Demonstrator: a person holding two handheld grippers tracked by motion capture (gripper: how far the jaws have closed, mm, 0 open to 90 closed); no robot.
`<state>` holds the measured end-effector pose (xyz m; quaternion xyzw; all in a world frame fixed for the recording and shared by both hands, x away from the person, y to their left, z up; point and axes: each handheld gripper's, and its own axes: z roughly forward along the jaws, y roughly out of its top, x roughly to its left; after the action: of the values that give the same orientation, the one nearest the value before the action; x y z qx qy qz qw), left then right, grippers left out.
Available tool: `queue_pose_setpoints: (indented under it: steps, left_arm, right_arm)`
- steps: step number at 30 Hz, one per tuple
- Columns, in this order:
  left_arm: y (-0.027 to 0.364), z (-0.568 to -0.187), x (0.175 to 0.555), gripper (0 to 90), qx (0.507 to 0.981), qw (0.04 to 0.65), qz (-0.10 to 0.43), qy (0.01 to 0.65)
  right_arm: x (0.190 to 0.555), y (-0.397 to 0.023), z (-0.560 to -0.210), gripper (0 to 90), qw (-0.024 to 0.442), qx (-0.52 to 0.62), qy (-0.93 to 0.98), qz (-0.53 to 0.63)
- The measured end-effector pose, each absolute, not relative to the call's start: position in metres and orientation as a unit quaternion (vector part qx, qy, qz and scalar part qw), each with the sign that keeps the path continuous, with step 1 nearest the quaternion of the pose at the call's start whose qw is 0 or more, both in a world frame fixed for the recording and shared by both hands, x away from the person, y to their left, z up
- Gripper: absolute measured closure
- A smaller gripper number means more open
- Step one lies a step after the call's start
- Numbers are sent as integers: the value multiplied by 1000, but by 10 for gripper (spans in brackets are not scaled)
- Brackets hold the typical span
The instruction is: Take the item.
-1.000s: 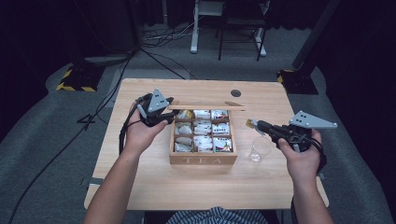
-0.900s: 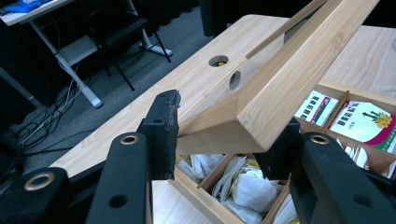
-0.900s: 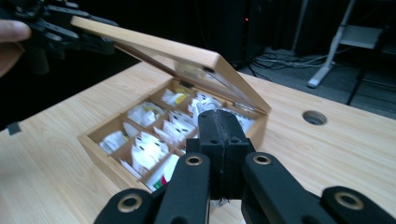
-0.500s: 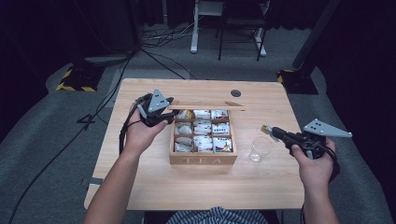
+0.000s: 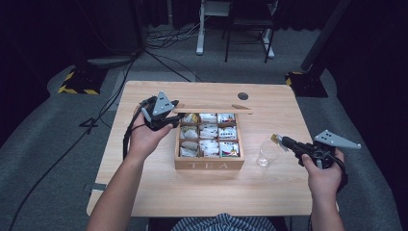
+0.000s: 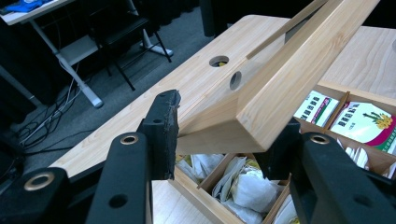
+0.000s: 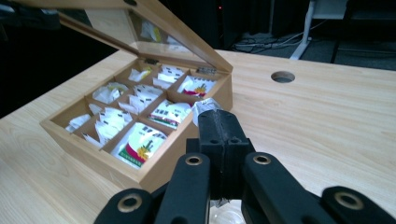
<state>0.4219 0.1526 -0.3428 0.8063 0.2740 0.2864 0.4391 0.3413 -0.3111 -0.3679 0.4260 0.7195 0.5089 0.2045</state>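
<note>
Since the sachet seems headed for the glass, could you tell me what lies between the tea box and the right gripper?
In the high view, the clear glass stands between the tea box and the right gripper.

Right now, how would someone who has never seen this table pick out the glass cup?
Start at the wooden tea box in the middle of the table. Just right of its front corner stands the glass cup, below the right gripper and its tea bag. It alone is see-through.

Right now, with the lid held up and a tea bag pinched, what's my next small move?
Probably lower the right gripper a little further toward the glass before releasing: the tea bag is clamped at its tips above the glass, while the left gripper props the lid.
</note>
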Motion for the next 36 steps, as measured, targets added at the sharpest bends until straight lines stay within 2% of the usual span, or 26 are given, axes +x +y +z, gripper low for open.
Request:
queue_pose_setpoints:
  steps: [36]
  left_arm:
    - [153, -343, 422, 555, 805, 442, 284, 275]
  right_arm:
    - [361, -306, -406, 900, 135, 454, 733, 488]
